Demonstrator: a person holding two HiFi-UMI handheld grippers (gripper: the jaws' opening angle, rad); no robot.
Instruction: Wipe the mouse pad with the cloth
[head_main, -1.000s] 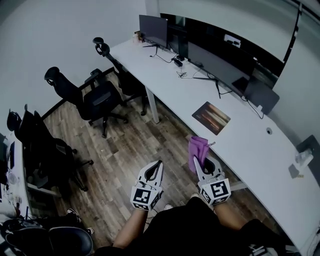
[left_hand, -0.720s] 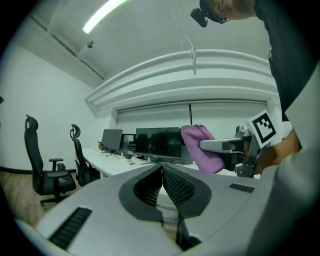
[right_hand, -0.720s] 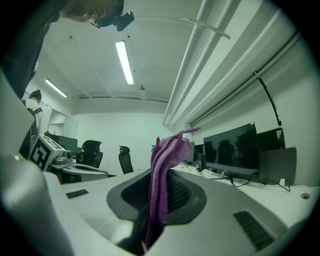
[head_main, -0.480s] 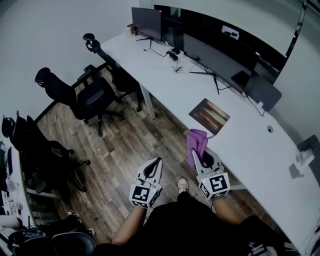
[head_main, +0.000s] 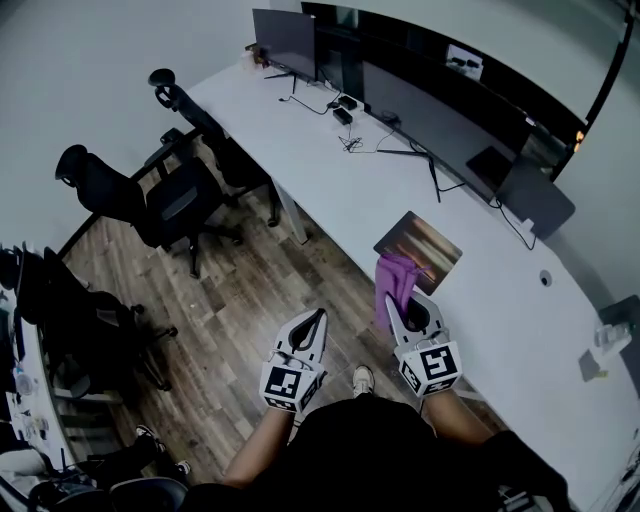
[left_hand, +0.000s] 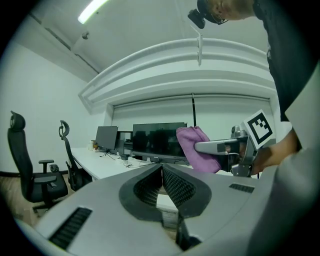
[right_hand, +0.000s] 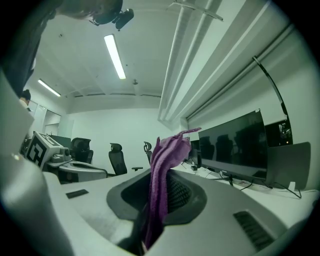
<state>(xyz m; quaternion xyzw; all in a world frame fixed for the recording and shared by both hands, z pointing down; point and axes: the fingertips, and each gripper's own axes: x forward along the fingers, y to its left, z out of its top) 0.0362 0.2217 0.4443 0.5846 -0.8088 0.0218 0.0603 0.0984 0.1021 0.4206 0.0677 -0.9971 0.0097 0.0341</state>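
Left hand-held gripper (head_main: 317, 320): jaws together, nothing between them, held over the floor well apart from the desk (head_main: 520, 320). Idle.

Right hand-held gripper (head_main: 397, 318): clamped on the cloth (head_main: 394, 280). The right gripper view shows the purple fabric pinched low between the pads, the rest standing up past the jaw tips in a bunched fold.

Cloth handling (judgement): light, soft, floppy, nothing to break. The grip looks fine, with enough free fabric beyond the tips to make the contact wad. Press with the fabric, not the jaw tips.

Mouse pad (head_main: 420, 245): flat on the desk near its front edge, just ahead and slightly right of the right hand-held gripper. The cloth's top reads just beside the pad's near-left edge in the head view; it doesn't look like contact, but the height gap can't be told.

Pad handling (judgement): thin, light, flexible, so it will likely skate or ruck under a wipe. The left hand-held gripper could pin a corner; stroke away from it.
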